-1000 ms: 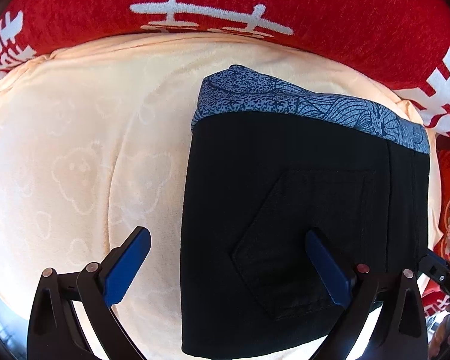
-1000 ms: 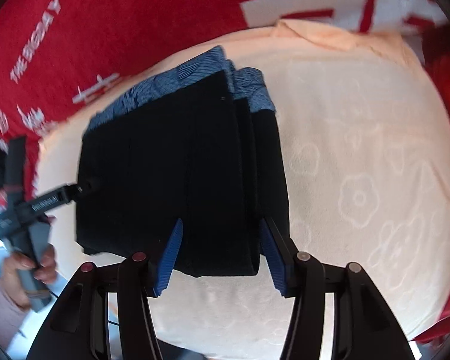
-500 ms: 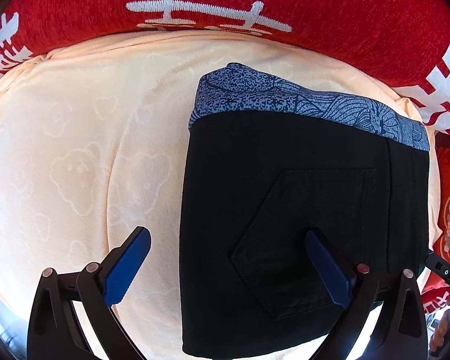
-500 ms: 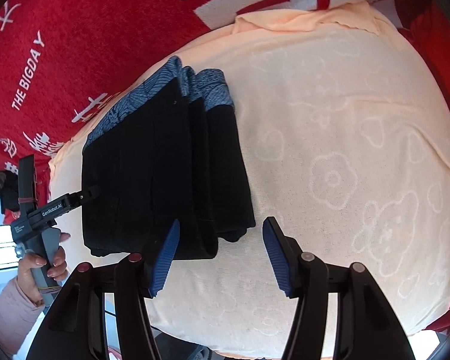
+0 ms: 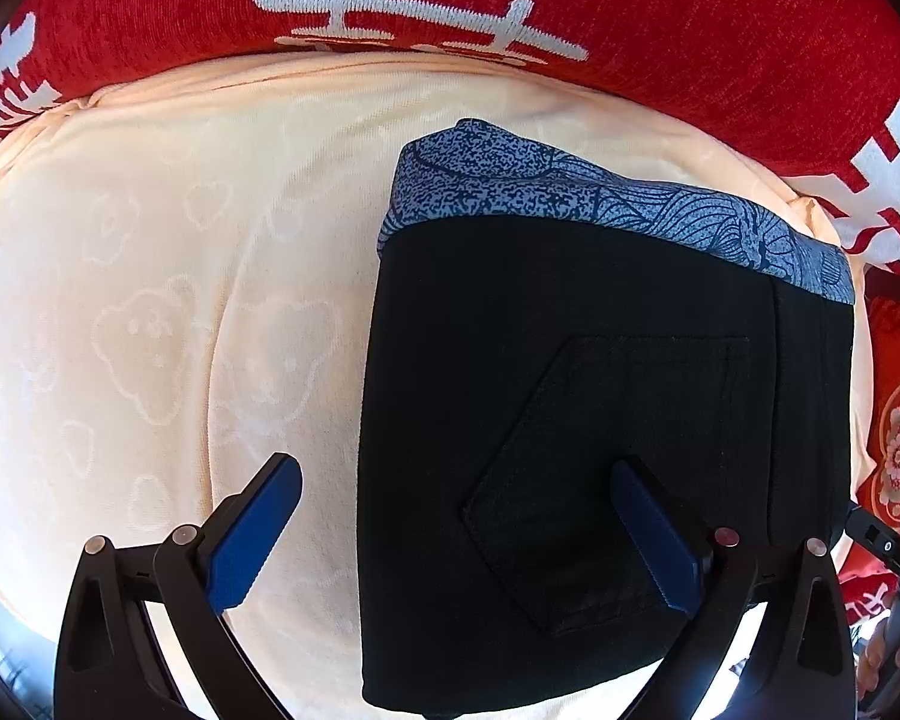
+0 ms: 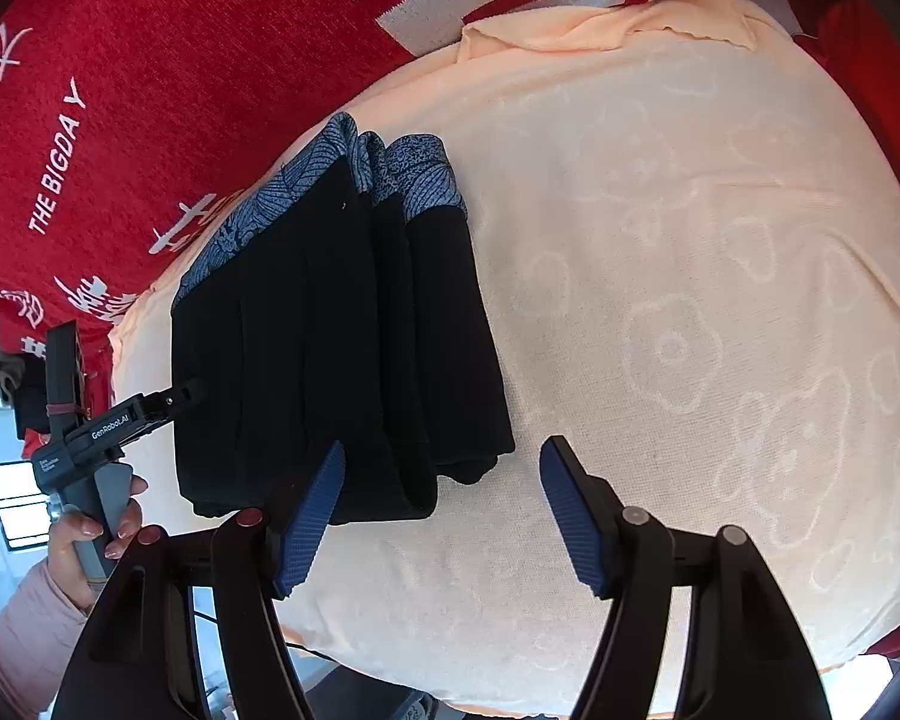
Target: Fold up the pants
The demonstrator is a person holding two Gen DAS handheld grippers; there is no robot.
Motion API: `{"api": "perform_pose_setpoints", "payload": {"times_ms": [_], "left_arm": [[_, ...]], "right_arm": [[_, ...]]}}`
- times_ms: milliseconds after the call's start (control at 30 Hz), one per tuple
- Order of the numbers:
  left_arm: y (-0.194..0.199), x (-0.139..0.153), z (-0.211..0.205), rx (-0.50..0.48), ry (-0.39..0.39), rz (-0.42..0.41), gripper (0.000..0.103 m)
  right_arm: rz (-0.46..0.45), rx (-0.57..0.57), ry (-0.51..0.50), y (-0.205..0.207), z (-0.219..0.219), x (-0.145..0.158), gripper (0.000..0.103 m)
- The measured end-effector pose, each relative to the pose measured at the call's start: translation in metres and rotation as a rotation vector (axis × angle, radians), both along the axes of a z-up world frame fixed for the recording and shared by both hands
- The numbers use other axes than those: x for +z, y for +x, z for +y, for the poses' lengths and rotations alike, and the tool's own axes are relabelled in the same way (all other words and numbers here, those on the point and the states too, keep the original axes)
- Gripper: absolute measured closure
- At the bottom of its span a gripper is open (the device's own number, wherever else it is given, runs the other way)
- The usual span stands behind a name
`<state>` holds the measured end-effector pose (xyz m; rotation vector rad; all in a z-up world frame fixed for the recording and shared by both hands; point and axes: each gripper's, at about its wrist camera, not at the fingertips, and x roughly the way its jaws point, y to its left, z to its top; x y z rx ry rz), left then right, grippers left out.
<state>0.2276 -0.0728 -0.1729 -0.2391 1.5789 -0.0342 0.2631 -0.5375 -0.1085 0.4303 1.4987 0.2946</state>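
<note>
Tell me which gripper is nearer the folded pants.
Left. The left gripper hangs open right over the pants, one finger above the pocket. The right gripper, open with nothing between its fingers, sits just off the pants' near edge, over the blanket.

Folded black pants (image 5: 600, 420) on a peach blanket

The pants lie flat as a compact, roughly rectangular stack of several layers. A blue patterned waistband (image 5: 600, 198) runs along the far edge, toward the red cover. A pointed patch pocket (image 5: 618, 468) faces up on the top layer. In the right wrist view, the stacked layers (image 6: 342, 348) show stepped edges along one side.
</note>
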Motion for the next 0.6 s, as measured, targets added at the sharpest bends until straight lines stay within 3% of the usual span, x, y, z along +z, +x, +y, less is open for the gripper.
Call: {"api": "perform_pose_setpoints", "payload": {"times_ms": [600], "left_arm": [[-0.008,0.017,0.003,-0.035,-0.010,-0.024,0.000]], "right_arm": [[0.012,-0.005,0.021,0.006,-0.001,-0.005,0.031]]}}
